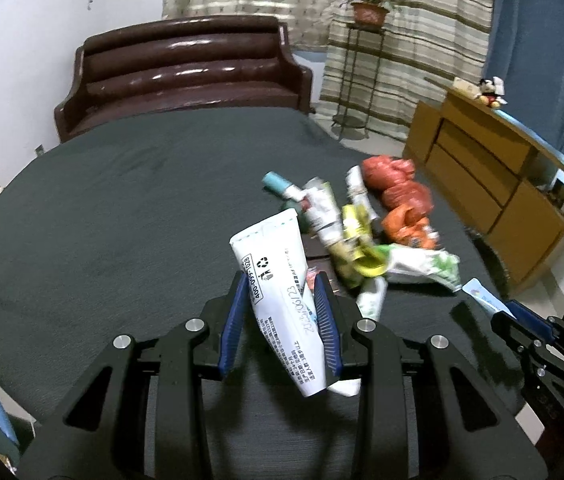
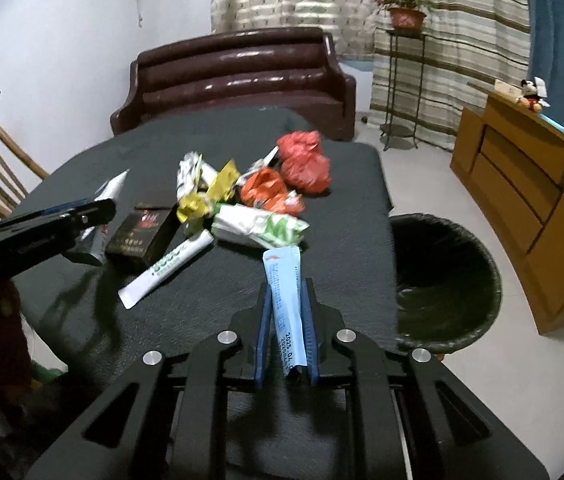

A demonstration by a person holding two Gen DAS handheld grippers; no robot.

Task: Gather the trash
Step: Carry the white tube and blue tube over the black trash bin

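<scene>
My right gripper [image 2: 286, 312] is clamped on a thin blue sachet [image 2: 283, 280], held mid-length near the bench's right edge. It's light, floppy and slick, so a grip nearer the middle should stop it drooping. My left gripper [image 1: 280, 300] pinches a white tube [image 1: 278, 276] across its flat body; it's soft and squashy, prob. near empty, and could slip if squeezed at the crimped end. Beyond, approx. mid-bench, is the rest of the trash: a black box [image 2: 144, 236], a white stick pack [image 2: 168, 266], a green-white wrapper [image 2: 260, 230], a yellow wrapper [image 2: 210, 196] and red bags [image 2: 303, 162], all light and crinkly. The bench [image 2: 341, 248] has a dark, matte top. The bin [image 2: 447, 280] sits on the floor off the right edge. A sofa [image 2: 238, 76] stands at the far edge, curtains behind it.
</scene>
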